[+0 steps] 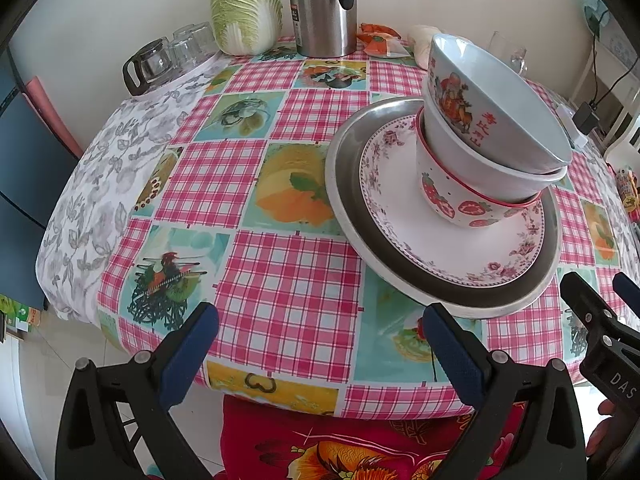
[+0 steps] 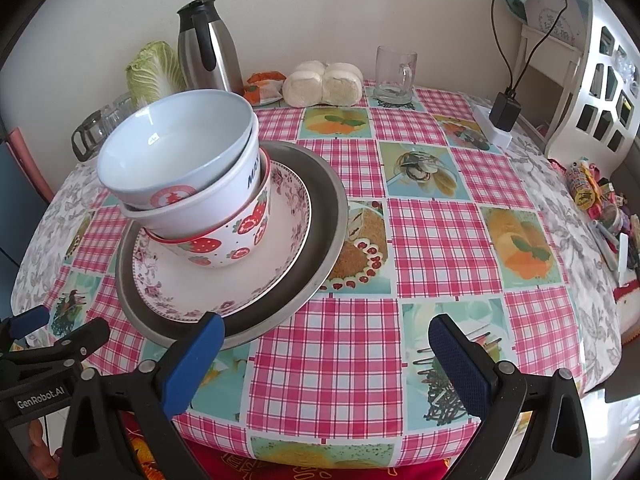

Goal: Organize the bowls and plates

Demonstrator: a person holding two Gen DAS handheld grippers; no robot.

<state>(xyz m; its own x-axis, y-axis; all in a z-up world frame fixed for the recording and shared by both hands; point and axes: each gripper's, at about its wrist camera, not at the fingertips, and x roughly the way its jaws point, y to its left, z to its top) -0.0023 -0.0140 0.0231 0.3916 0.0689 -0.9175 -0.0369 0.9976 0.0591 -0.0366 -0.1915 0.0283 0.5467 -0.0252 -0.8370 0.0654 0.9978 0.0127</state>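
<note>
A stack stands on the checked tablecloth: a wide metal plate [image 1: 344,192] [image 2: 328,216], a floral plate [image 1: 404,216] [image 2: 224,280] in it, a strawberry bowl [image 1: 452,200] [image 2: 224,248], a white bowl [image 1: 500,172] [image 2: 208,208] and a pale blue bowl [image 1: 492,92] [image 2: 176,152] on top, tilted. My left gripper [image 1: 320,344] is open and empty near the table's front edge, left of the stack. My right gripper [image 2: 326,348] is open and empty, right of the stack; its left finger overlaps the metal plate's rim in the view.
At the back stand a cabbage [image 1: 246,12], a steel thermos jug [image 1: 324,8], glassware [image 1: 168,56], a glass mug [image 2: 394,76], wrapped buns [image 2: 322,82] and a snack packet [image 1: 380,42]. A power adapter [image 2: 504,110] and small clutter [image 2: 600,200] lie at right. A red cushion [image 1: 360,448] sits below the front edge.
</note>
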